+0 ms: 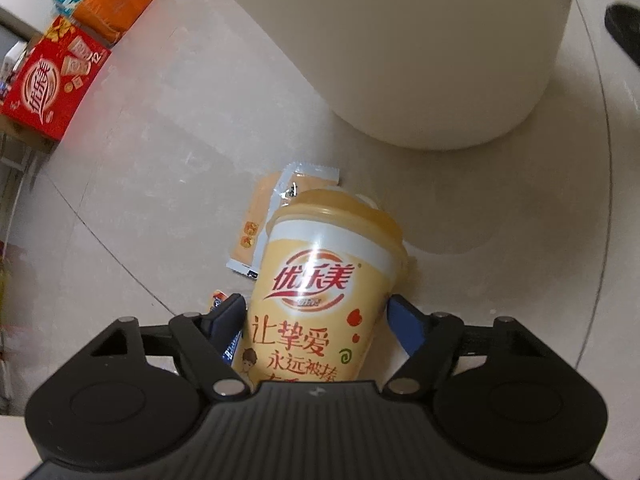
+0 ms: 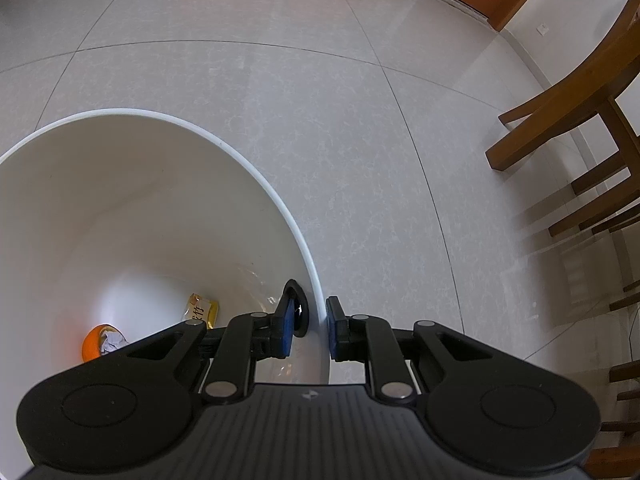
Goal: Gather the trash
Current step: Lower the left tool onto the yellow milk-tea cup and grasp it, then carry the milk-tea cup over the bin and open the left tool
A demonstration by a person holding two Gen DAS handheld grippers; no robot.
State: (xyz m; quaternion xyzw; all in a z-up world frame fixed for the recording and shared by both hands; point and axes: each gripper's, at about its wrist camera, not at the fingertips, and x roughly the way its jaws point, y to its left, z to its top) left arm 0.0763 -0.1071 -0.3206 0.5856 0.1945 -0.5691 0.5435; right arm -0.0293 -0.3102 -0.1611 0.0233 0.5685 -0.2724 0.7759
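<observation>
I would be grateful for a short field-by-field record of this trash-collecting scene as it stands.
left hand-held gripper: pads either side of the milk tea cup, lying on the floor
right hand-held gripper: shut on the white bin's rim
in bin: yellow packet, orange peel with crumpled paper
still on floor: orange wrapper behind the cup

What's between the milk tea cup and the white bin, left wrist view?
Bare floor tile only: the cup and bin stand apart. The snack wrapper lies off to the cup's left.
</observation>
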